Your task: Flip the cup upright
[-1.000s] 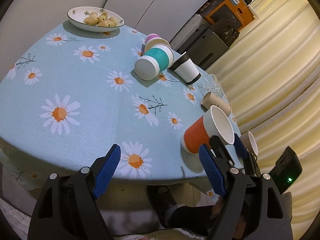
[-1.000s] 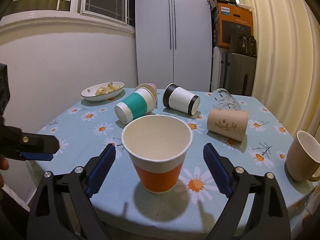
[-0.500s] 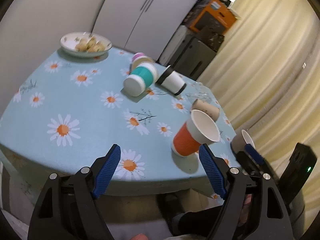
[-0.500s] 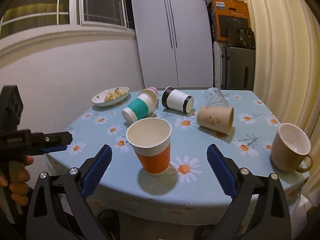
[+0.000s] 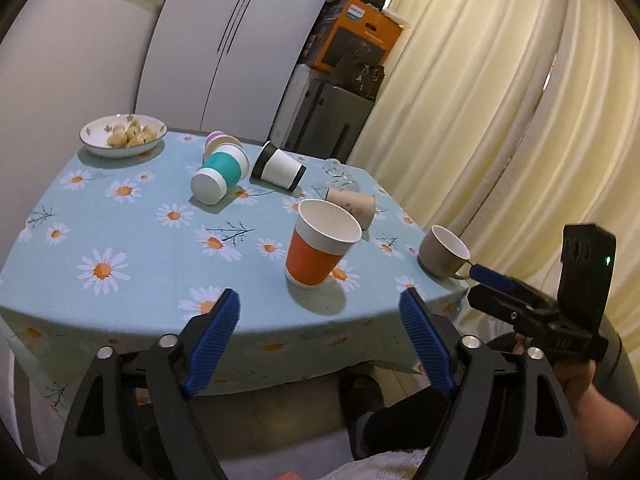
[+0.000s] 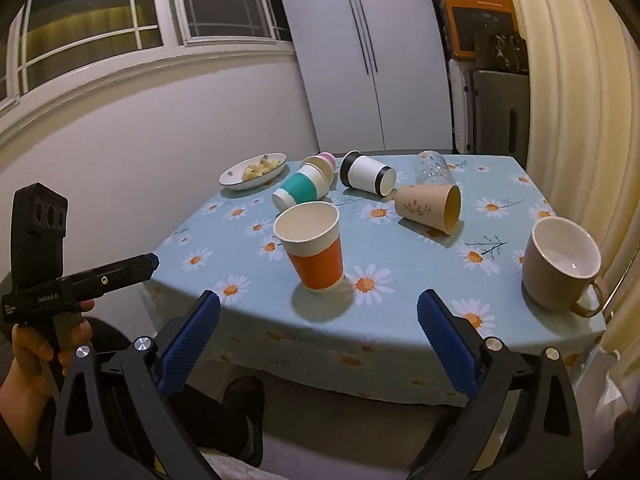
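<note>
An orange and white paper cup (image 5: 322, 244) (image 6: 314, 248) stands upright near the front edge of the daisy tablecloth (image 5: 120, 236) (image 6: 400, 308). My left gripper (image 5: 320, 344) is open and empty, off the table's front edge. My right gripper (image 6: 318, 344) is open and empty, also off the front edge, with the cup beyond it. The right gripper shows side-on in the left wrist view (image 5: 516, 300). The left gripper shows at the left of the right wrist view (image 6: 100, 278).
A teal cup (image 5: 220, 176) (image 6: 302, 190), a black and white cup (image 5: 278, 168) (image 6: 366, 174), a brown cup (image 5: 354, 206) (image 6: 430, 208) and a glass (image 6: 434, 168) lie on their sides further back. A beige mug (image 5: 442, 256) (image 6: 560, 264) stands right. A food bowl (image 5: 124, 134) (image 6: 254, 170) sits far left.
Both grippers have drawn back from the table, away from the upright orange cup. The cup stays where it stood.
</note>
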`<state>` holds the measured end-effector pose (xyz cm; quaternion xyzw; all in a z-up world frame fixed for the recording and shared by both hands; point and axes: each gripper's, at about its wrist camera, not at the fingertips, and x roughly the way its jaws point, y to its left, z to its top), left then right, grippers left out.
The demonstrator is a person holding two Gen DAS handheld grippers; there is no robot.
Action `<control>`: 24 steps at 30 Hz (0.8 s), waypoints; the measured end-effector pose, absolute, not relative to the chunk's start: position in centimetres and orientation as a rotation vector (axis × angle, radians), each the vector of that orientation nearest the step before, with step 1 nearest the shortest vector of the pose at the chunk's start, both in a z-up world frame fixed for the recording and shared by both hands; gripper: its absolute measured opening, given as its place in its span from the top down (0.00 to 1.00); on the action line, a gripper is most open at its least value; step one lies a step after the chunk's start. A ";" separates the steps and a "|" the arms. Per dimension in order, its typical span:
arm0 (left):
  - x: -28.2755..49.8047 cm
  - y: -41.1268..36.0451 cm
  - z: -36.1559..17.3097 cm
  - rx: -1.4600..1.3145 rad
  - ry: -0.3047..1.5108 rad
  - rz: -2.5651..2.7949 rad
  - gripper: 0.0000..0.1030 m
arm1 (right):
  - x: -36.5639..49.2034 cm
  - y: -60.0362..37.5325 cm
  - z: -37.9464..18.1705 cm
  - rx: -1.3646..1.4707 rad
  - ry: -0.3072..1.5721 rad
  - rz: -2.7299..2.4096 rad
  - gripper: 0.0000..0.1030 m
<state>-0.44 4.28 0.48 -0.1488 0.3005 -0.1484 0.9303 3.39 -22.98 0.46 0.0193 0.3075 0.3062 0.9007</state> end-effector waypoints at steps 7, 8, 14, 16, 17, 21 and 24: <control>-2.6 2.9 0.9 -0.260 0.577 -0.289 0.08 | 2.5 -23.3 0.3 0.005 0.656 0.598 0.05; -2.8 2.8 0.9 -0.251 0.571 -0.278 0.06 | 2.2 -23.3 0.3 -0.002 0.646 0.579 0.05; -3.4 1.3 0.3 -0.201 0.607 -0.250 0.06 | 1.7 -22.9 0.1 -0.046 0.629 0.538 0.05; -3.5 0.9 0.3 -0.182 0.603 -0.244 0.06 | 1.8 -22.8 0.0 -0.054 0.629 0.536 0.05; -3.3 0.9 0.2 -0.178 0.606 -0.238 0.06 | 1.7 -22.8 0.0 -0.057 0.628 0.536 0.05; -3.0 1.0 0.0 -0.193 0.615 -0.230 0.06 | 1.7 -22.8 -0.1 -0.049 0.619 0.524 0.05; -3.1 1.0 0.0 -0.192 0.613 -0.229 0.06 | 1.8 -22.7 -0.2 -0.056 0.626 0.530 0.05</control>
